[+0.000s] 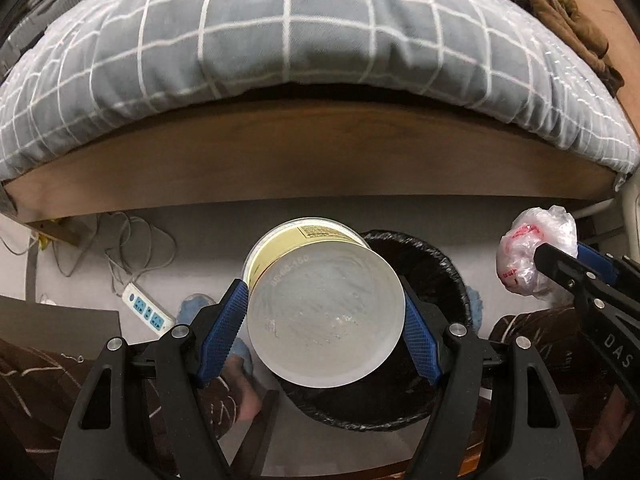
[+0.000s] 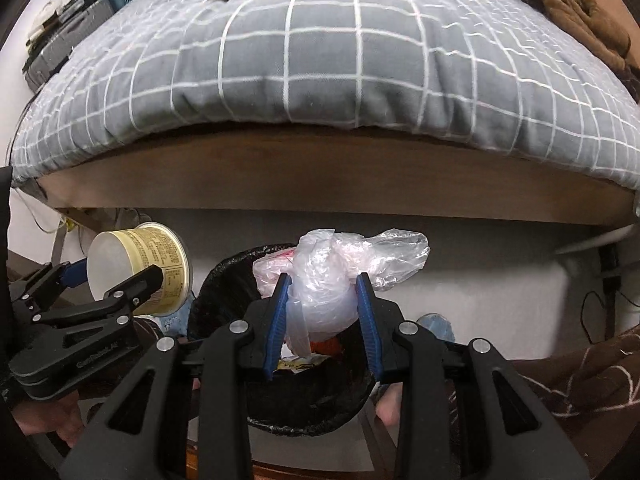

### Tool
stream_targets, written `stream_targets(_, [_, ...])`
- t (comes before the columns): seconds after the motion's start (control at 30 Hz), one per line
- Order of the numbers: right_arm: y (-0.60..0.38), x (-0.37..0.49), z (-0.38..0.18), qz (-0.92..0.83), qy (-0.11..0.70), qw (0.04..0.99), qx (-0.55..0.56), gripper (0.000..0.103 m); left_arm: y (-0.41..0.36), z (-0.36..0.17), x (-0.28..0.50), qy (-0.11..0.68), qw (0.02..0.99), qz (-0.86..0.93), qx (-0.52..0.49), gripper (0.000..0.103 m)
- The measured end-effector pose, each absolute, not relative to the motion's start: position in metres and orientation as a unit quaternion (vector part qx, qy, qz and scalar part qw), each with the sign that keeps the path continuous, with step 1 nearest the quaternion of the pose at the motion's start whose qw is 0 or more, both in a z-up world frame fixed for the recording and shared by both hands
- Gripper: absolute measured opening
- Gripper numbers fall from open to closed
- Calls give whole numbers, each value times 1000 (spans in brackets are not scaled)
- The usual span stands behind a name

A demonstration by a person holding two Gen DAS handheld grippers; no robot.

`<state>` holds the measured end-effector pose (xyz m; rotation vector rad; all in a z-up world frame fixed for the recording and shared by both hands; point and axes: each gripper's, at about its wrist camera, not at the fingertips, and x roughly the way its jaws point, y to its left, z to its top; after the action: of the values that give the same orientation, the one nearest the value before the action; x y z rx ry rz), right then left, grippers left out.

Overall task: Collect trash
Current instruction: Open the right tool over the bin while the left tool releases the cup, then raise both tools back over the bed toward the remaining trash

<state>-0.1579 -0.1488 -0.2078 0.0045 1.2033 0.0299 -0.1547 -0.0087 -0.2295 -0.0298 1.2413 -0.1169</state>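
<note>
My left gripper (image 1: 325,312) is shut on a round yellow-labelled plastic tub (image 1: 324,320), its frosted base toward the camera; the same tub (image 2: 140,268) shows at the left of the right wrist view. My right gripper (image 2: 322,300) is shut on a crumpled clear plastic bag (image 2: 336,276) with red print, also seen as the bag (image 1: 536,252) at the right of the left wrist view. Both hang above a bin lined with a black bag (image 2: 308,408), (image 1: 440,264). Some scraps lie inside the bin.
A bed with a grey checked quilt (image 1: 304,36) and wooden side board (image 1: 312,160) fills the far side. A white power strip (image 1: 148,308) and cables lie on the floor at left. Brown patterned trouser legs (image 1: 32,384) flank the bin. Brown clothing (image 2: 580,4) lies on the bed.
</note>
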Motion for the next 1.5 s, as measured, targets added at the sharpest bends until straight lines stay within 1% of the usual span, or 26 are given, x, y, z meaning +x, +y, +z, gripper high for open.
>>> stream_targets(0.13, [-138, -154, -221, 26, 581, 813, -2, 33, 8, -242, -157, 592, 805, -37, -26, 72])
stream_targets(0.23, [-132, -154, -224, 35, 582, 812, -5, 38, 18, -246, -158, 594, 803, -27, -32, 72])
stream_targets(0.27, [-131, -153, -225, 39, 584, 811, -5, 41, 20, -247, -159, 595, 802, -25, -34, 72])
stream_targets(0.3, [-130, -150, -225, 41, 584, 810, -5, 48, 20, -247, -160, 597, 801, -24, -37, 72])
stream_targets(0.43, [-136, -152, -226, 30, 578, 815, -17, 68, 12, -247, -157, 599, 799, -31, -34, 72])
stream_targets(0.53, [-149, -156, -227, 14, 579, 815, -14, 77, 0, -248, -156, 602, 797, -45, -31, 72])
stream_targets(0.8, [-204, -163, -228, -58, 576, 815, 5, 92, -44, -249, -151, 601, 794, -92, -9, 72])
stream_targets(0.93, [-220, -166, -224, -72, 572, 817, 29, 94, -60, -244, -151, 592, 799, -111, -1, 72])
stream_targets(1.1, [-225, -169, -219, -77, 566, 820, 32, 94, -71, -239, -153, 576, 809, -114, 17, 74])
stream_targets(1.2, [-226, -169, -214, -79, 564, 821, 37, 94, -71, -236, -152, 570, 815, -103, 19, 90])
stream_targets(1.23, [-225, -169, -213, -78, 563, 822, 37, 94, -71, -233, -151, 567, 818, -99, 19, 92])
stream_targets(1.4, [-222, -165, -203, -74, 550, 831, 33, 94, -61, -227, -146, 563, 822, -88, 1, 97])
stream_targets(1.5, [-220, -161, -186, -74, 528, 846, 27, 94, -56, -216, -144, 545, 834, -83, -3, 97])
